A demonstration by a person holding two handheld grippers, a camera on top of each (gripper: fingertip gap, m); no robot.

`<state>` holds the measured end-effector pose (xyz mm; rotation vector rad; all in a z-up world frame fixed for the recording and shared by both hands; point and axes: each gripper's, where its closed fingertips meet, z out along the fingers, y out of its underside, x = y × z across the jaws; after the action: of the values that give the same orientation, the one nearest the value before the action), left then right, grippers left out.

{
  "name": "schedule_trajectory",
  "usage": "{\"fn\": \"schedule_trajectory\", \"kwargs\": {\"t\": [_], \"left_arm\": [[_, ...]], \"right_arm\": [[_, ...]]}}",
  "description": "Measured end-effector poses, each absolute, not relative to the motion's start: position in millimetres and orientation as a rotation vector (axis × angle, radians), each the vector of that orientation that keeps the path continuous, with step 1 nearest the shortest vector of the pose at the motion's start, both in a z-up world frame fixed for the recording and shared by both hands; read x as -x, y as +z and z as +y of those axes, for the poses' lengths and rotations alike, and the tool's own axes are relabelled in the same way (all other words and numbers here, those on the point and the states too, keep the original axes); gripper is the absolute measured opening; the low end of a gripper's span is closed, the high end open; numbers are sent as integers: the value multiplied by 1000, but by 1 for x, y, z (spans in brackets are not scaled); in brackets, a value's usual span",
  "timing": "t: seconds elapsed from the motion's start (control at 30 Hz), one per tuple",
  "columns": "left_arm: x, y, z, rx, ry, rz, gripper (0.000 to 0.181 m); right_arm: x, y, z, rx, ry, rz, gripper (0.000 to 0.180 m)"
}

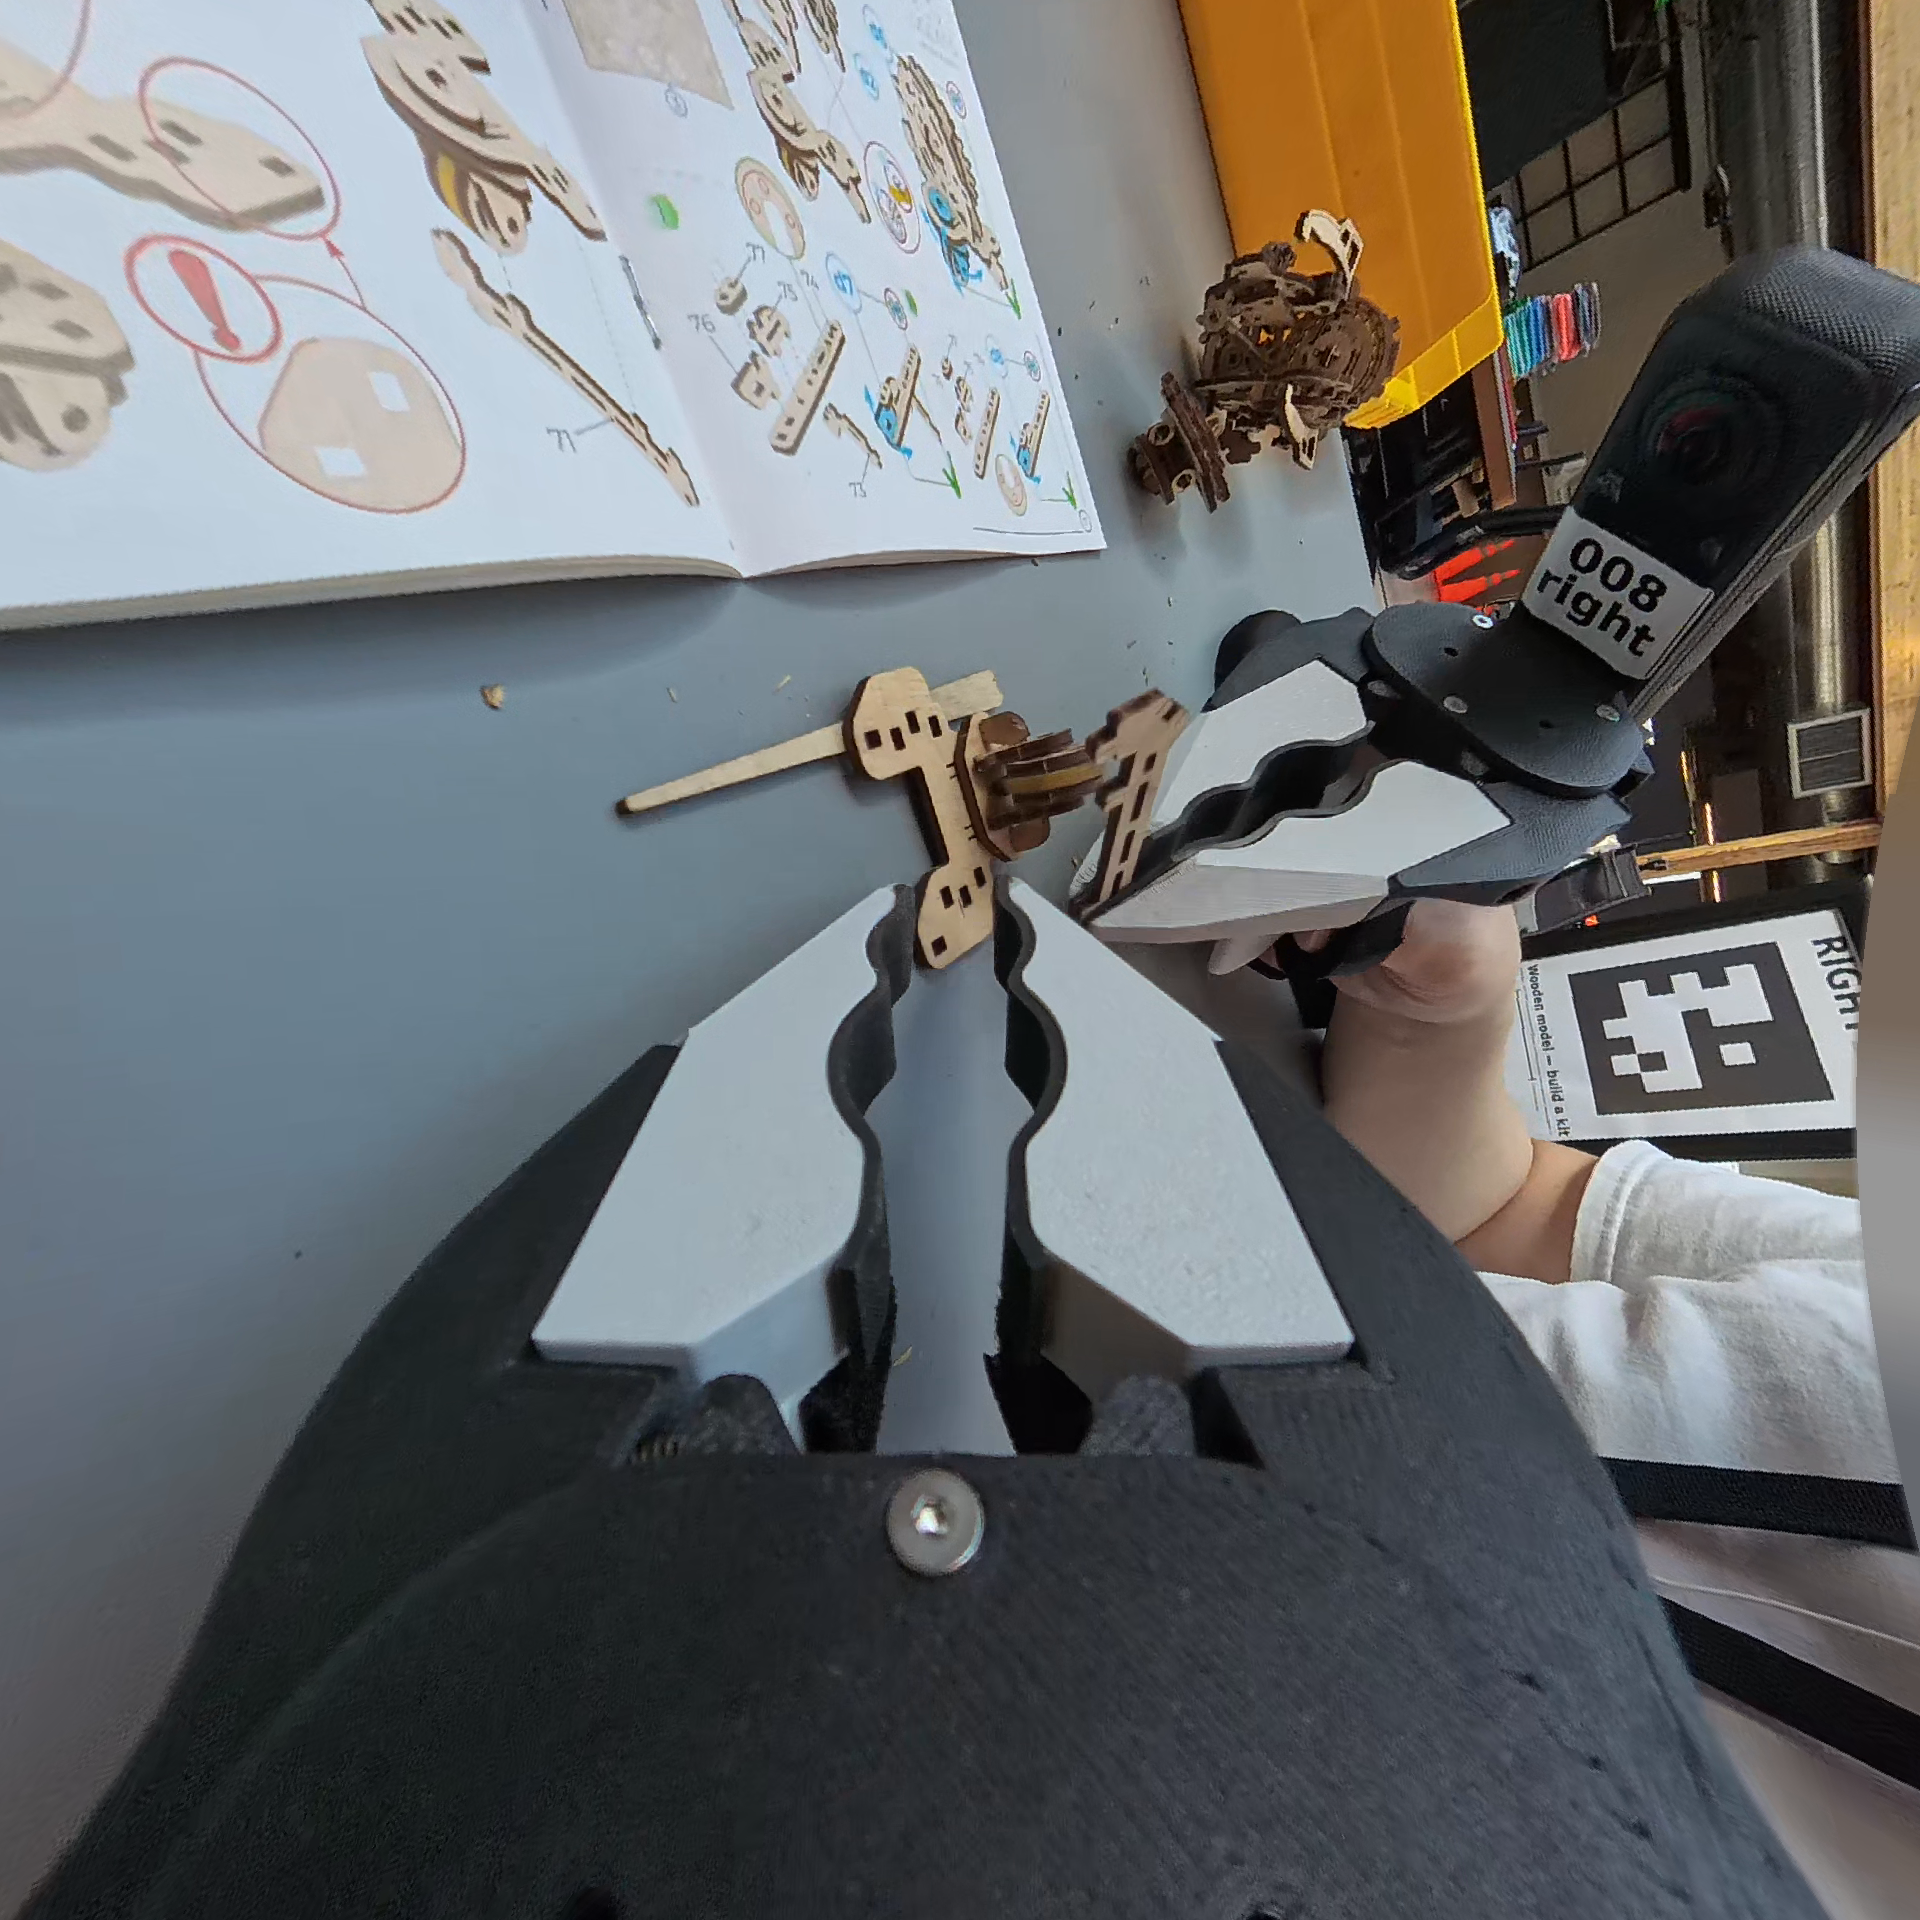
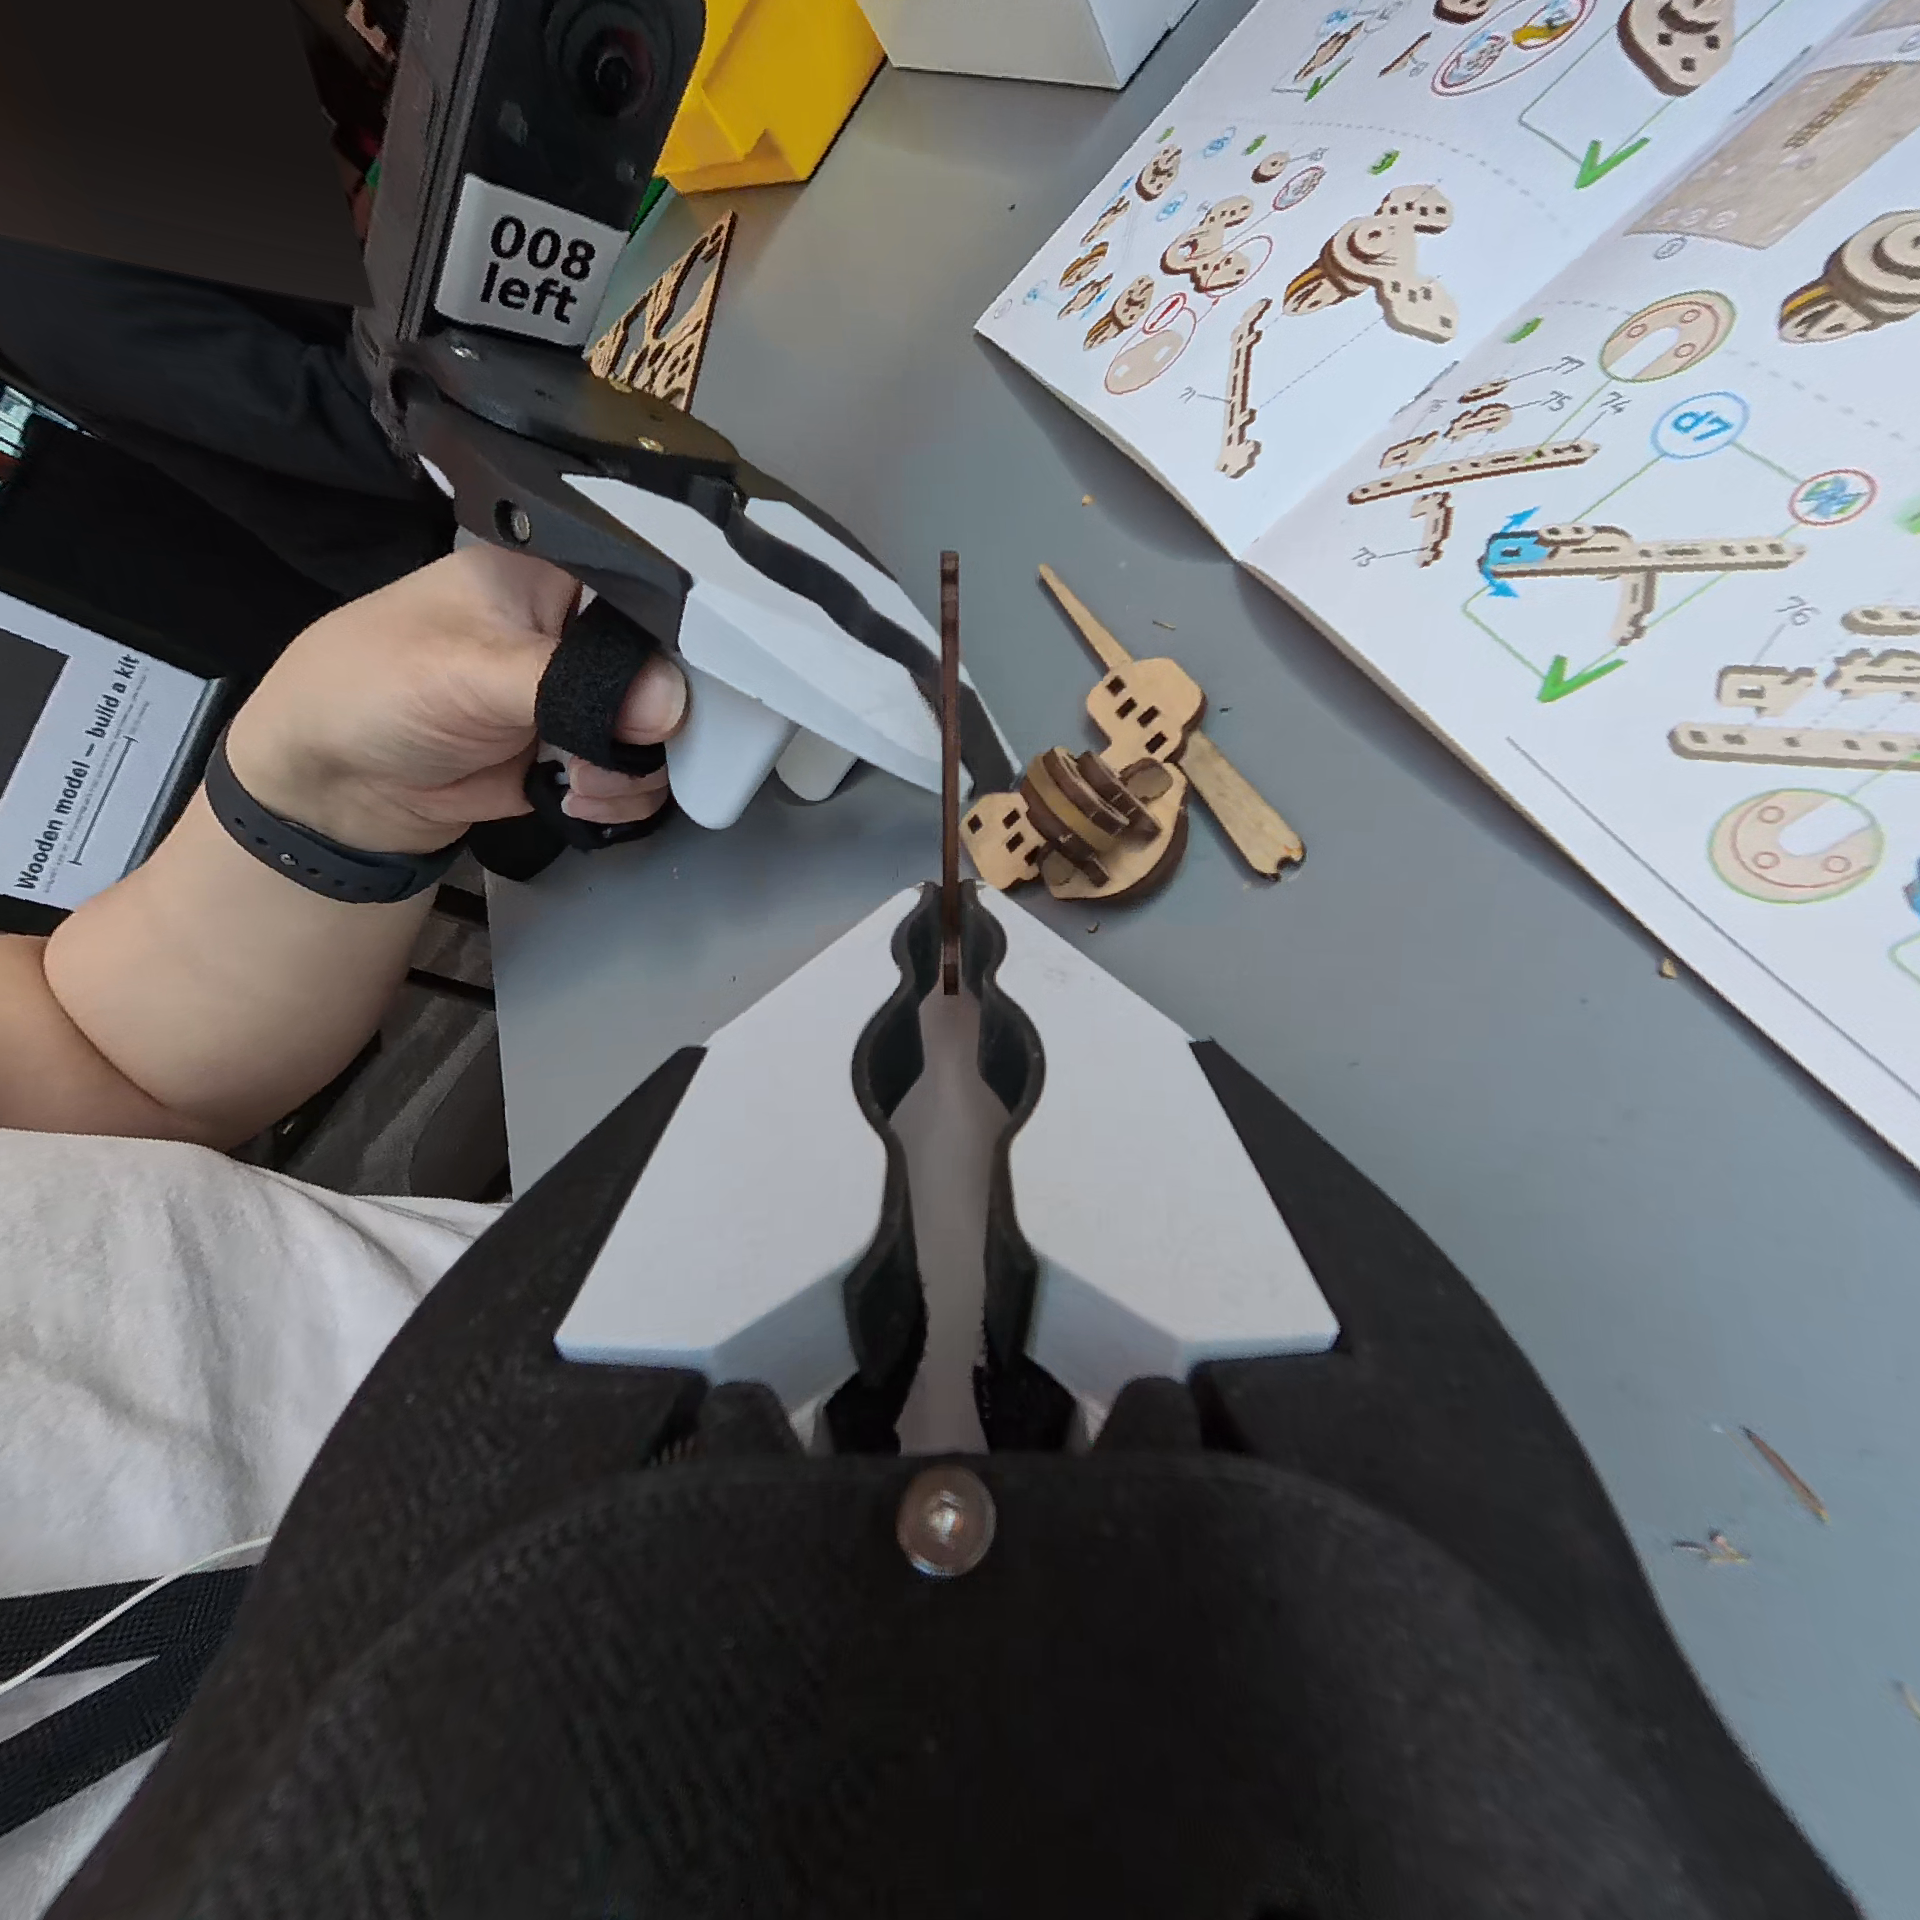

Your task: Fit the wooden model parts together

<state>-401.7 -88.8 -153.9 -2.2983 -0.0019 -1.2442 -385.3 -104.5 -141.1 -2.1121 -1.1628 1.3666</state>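
Observation:
A small wooden assembly point(image 1: 940, 800), a slotted light plate with a stack of dark discs, lies on the grey table point(image 1: 312, 935) across a thin wooden stick point(image 1: 748, 769). My left gripper point(image 1: 954, 906) is closed on the plate's near end, its fingertips touching both edges. My right gripper point(image 2: 949, 906) is shut on a flat notched wooden strip point(image 2: 949, 727), seen edge-on. In the left wrist view the strip point(image 1: 1132, 790) sits just right of the discs, close to them. The assembly point(image 2: 1081, 810) and the left gripper point(image 2: 961, 774) also show in the right wrist view.
An open instruction booklet point(image 1: 520, 312) lies beyond the parts, also in the right wrist view point(image 2: 1558, 416). A part-built dark wooden model point(image 1: 1268, 353) stands by a yellow bin point(image 1: 1340, 156). A cut-out wooden sheet point(image 2: 665, 312) stands behind the left gripper. The table edge runs near the person's arms. The tips of both grippers are at nearly the same place. Between my right fingertips and the part-built dark wooden model point(image 1: 1268, 353) there is roughly 25 centimetres.

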Motion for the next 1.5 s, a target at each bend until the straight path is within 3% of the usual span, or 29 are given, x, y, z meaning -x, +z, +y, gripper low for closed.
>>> {"fn": "schedule_trajectory", "kwargs": {"t": [0.33, 0.7, 0.8, 0.9, 1.07, 1.2, 1.5], "left_arm": [[397, -146, -98, 2238, -1279, -32, 12], [383, -114, -99, 2016, -1314, 136, 22], [368, -108, -105, 1958, -1387, 211, 20], [359, -102, -109, 1901, -1429, 268, 4], [358, -101, -113, 1888, -1431, 295, 2], [367, -101, -118, 1896, -1411, 287, 0], [352, -95, -135, 1857, -1558, 341, 0]], "right_arm": [[371, -134, -110, 2098, 1409, -1169, 2], [379, -130, -120, 2011, 1448, -1199, 2], [379, -125, -124, 1956, 1473, -1206, 2], [378, -115, -130, 1896, 1553, -1188, 2], [374, -113, -134, 1897, 1619, -1173, 4], [368, -112, -124, 1871, 1473, -1270, 15], [376, -67, -119, 1631, 1453, -1544, 17]]}}
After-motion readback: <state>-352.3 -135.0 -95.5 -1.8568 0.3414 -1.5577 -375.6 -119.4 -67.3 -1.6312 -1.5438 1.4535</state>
